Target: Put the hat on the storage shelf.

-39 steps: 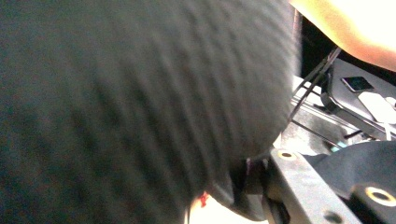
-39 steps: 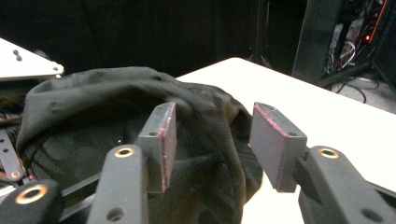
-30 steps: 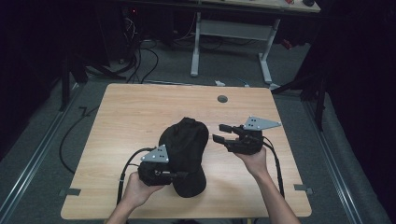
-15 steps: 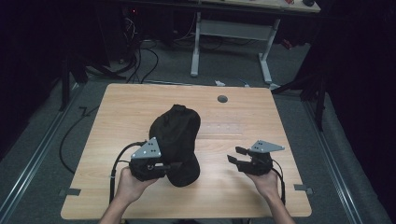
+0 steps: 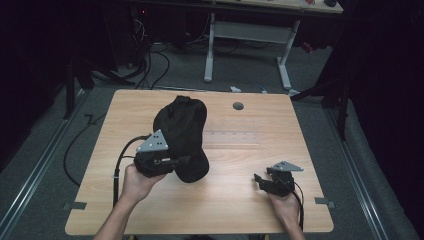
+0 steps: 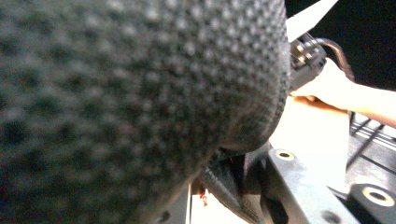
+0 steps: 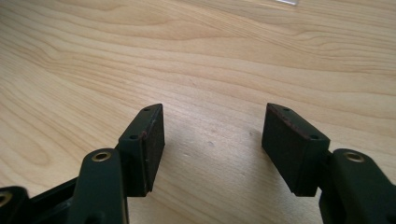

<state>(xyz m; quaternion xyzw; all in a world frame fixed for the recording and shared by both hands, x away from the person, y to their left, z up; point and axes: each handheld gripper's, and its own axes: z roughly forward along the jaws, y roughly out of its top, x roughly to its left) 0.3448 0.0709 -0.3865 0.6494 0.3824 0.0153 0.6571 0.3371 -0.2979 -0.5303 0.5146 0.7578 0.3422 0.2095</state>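
As the high view shows it, a black cap [image 5: 181, 135] is held up over the left half of the wooden table [image 5: 240, 210], its rounded crown pointing toward the far edge and its lower end hanging just above the tabletop. The left gripper [image 5: 177, 163] is clamped on the near, lower part of the cap, with the person's left hand [image 5: 135, 181] wrapped round the gripper body and a black cable trailing from it toward the near-left table edge. The right gripper [image 5: 260, 181] sits low over the near-right part of the table, well apart from the cap, carried by the right hand [image 5: 285, 205]. A small dark round grommet [image 5: 238, 106] is set in the table near its far edge.

In the left gripper view, the cap [image 6: 130, 93] lies directly against the camera; its black dotted mesh fabric is out of focus. One black jaw emerges below the fabric at the lower middle, and the cap's edge is pinched between the jaws. Farther off at upper right, the right hand [image 6: 327, 86] and part of its gripper appear above the pale table [image 6: 313, 140].

In the right gripper view, the right gripper [image 7: 212, 135] points down at bare wood grain [image 7: 196, 56]. Its jaws stand spread, having just been opening, and nothing lies between the two black pads [image 7: 152, 140].
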